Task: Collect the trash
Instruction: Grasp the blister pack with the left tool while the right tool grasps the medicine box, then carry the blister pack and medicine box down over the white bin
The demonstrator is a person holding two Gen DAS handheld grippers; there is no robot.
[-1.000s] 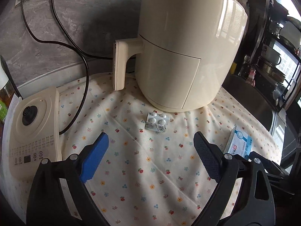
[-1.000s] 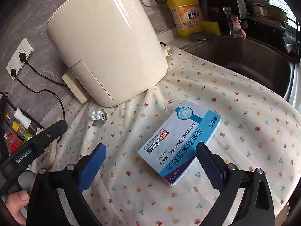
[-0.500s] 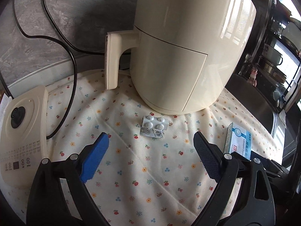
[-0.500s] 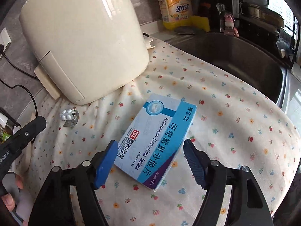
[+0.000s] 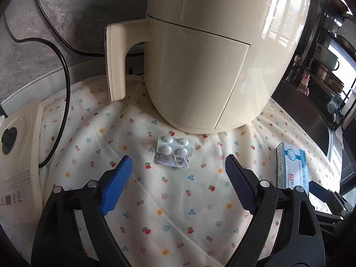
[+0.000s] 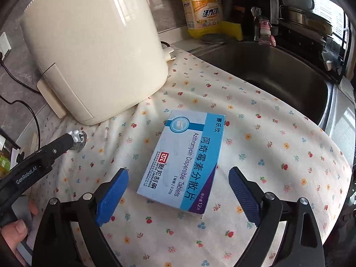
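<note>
two targets, one per tong: my left gripper (image 5: 178, 173), spread wide, has the blister pack (image 5: 174, 155) dead ahead at 12 o'clock, while my right gripper (image 6: 178, 191), equally wide, straddles the medicine box (image 6: 185, 159), long axis toward 1 o'clock.

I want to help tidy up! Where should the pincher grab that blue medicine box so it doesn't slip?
Probably across its two long edges, near the middle. The medicine box lies flat on the flowery cloth, long and thin, and the open right gripper already has a finger on each side of its near end. Come down from above and slightly forward, then squeeze the narrow width. Flat boxes are low, so the fingertips must reach the cloth.
</note>
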